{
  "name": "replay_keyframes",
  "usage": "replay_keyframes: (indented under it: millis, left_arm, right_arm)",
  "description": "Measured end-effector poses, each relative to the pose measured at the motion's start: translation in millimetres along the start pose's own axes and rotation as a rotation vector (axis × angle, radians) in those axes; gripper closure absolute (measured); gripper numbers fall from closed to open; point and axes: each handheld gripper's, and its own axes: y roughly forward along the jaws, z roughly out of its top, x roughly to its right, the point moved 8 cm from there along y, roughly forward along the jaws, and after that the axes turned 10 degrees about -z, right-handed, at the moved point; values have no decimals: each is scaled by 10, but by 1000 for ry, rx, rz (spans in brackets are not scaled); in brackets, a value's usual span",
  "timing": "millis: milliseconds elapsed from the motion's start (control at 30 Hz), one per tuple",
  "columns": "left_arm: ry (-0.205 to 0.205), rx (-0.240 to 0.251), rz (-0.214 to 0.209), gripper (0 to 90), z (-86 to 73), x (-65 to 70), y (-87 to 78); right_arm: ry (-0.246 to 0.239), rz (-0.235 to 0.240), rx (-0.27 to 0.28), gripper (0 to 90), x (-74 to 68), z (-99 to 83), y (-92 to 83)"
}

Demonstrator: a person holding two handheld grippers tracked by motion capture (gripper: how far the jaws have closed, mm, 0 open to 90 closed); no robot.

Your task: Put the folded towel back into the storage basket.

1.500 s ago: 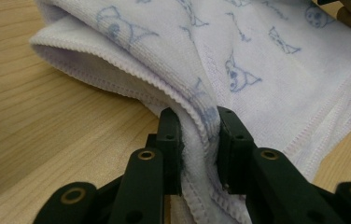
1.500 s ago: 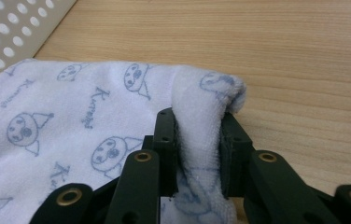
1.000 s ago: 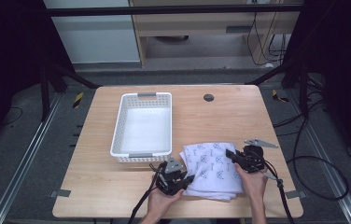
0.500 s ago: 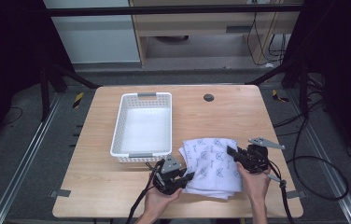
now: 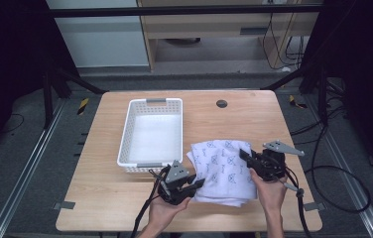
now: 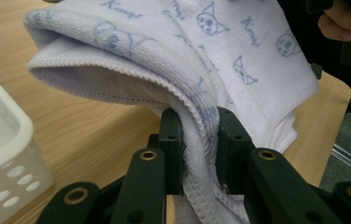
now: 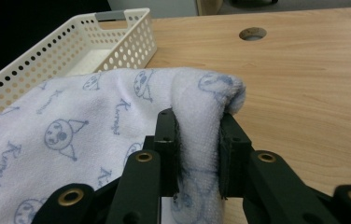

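Observation:
A white towel (image 5: pixel 224 168) with a blue cartoon print lies folded at the table's near right, held up off the wood at two spots. My left gripper (image 5: pixel 198 184) is shut on its near left edge. In the left gripper view the towel (image 6: pixel 173 60) droops down between the two pads of that gripper (image 6: pixel 200 140). My right gripper (image 5: pixel 244 154) is shut on the towel's right edge. In the right gripper view a thick fold of the towel (image 7: pixel 94 135) is pinched by that gripper (image 7: pixel 198 144).
A white perforated basket (image 5: pixel 153 131) stands empty left of the towel, close to my left gripper; it appears as a basket (image 7: pixel 66 51) in the right gripper view. A round cable hole (image 5: pixel 221 103) sits at the far middle of the wooden table (image 5: pixel 100 198).
Both grippers have risen with the towel still gripped. The towel has lifted off the table and bunched a little between them.

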Motion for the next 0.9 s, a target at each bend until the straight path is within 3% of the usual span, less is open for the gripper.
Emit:
replay_keyframes:
  millis: [533,900]
  left_arm:
    - [19,53,10,740,199,-35,-243]
    - [19,88,29,741,259,-117,-463]
  right_arm:
    - [-14,8,56,737,-169,273,-118]
    - [-41,16,83,737,-382,450,-129]
